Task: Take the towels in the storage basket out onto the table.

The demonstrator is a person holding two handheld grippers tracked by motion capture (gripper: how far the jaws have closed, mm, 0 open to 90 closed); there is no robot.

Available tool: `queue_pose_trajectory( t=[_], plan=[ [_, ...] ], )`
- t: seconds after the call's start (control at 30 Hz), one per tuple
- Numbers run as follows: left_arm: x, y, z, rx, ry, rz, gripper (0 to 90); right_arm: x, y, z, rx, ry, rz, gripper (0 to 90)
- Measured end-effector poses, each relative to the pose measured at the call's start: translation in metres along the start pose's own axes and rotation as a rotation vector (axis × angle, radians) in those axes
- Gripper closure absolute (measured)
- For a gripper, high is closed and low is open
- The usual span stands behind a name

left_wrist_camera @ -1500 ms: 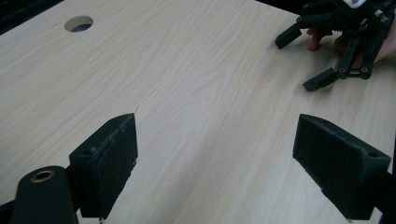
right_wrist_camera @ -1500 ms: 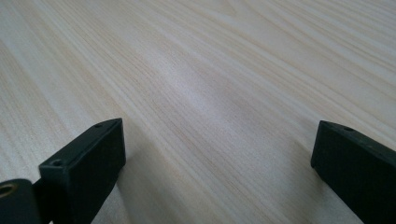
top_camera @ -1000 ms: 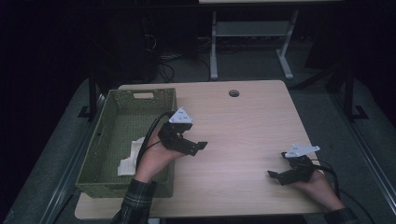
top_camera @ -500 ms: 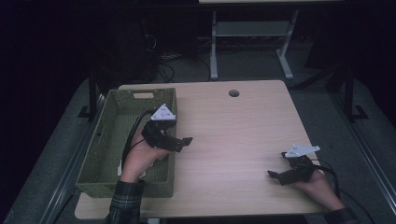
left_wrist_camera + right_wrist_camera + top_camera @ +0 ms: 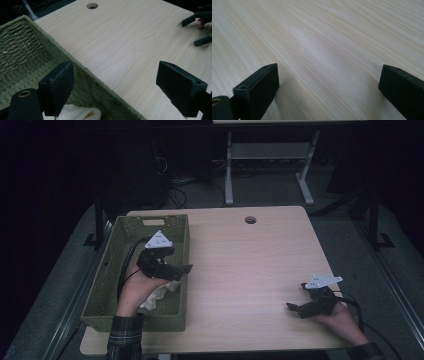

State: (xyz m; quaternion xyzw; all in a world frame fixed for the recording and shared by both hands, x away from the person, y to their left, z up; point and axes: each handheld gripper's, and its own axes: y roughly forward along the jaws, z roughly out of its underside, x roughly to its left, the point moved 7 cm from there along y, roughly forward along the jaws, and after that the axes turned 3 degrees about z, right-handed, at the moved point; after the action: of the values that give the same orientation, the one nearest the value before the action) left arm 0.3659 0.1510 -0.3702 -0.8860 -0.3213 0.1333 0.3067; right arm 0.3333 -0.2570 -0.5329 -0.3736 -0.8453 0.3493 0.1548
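Note:
A green woven basket point(image 5: 114, 270) stands on the left part of the light wooden table point(image 5: 250, 265). A crumpled white cloth point(image 5: 159, 295) lies in its near right corner. My left gripper point(image 5: 180, 271) hovers over the basket's right side, open, with nothing between its jaws. In the left gripper view the jaws of the left gripper point(image 5: 120, 87) straddle the basket's rim point(image 5: 100, 82), with the cloth point(image 5: 80, 113) just below the left jaw. My right gripper point(image 5: 296, 296) rests low at the table's front right, open over bare wood. The right gripper point(image 5: 327, 90) holds nothing.
A round cable hole point(image 5: 250, 220) sits near the table's far edge. A white desk frame point(image 5: 270, 165) stands on the dark floor beyond. The other hand's gripper point(image 5: 200, 25) shows at the top right of the left gripper view.
My left gripper has moved left, from above the bare table to over the basket's right side. The right gripper has stayed in place.

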Motion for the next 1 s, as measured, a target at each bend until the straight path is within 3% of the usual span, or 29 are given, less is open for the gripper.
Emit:
queue_pose_trajectory(
  t=[0.47, 0.6, 0.63, 0.8, 1.0],
  plan=[
    [0.021, -0.014, 0.018, 0.027, -0.014, -0.041, 14.5, 0.000, 0.000, 0.000, 0.000, 0.000, 0.000, 2.8],
    [0.026, -0.015, 0.023, 0.029, -0.034, -0.055, 14.4, 0.000, 0.000, 0.000, 0.000, 0.000, 0.000, 2.8],
    [0.030, -0.016, 0.026, 0.038, -0.033, -0.072, 14.4, 0.000, 0.000, 0.000, 0.001, 0.000, 0.000, 2.8],
    [0.042, -0.013, 0.038, 0.060, -0.062, -0.096, 14.4, 0.000, 0.000, 0.000, 0.001, 0.000, 0.000, 2.8],
    [0.051, -0.004, 0.050, 0.093, -0.068, -0.104, 14.4, 0.000, 0.000, 0.000, 0.000, -0.001, 0.000, 2.8]
  ],
)
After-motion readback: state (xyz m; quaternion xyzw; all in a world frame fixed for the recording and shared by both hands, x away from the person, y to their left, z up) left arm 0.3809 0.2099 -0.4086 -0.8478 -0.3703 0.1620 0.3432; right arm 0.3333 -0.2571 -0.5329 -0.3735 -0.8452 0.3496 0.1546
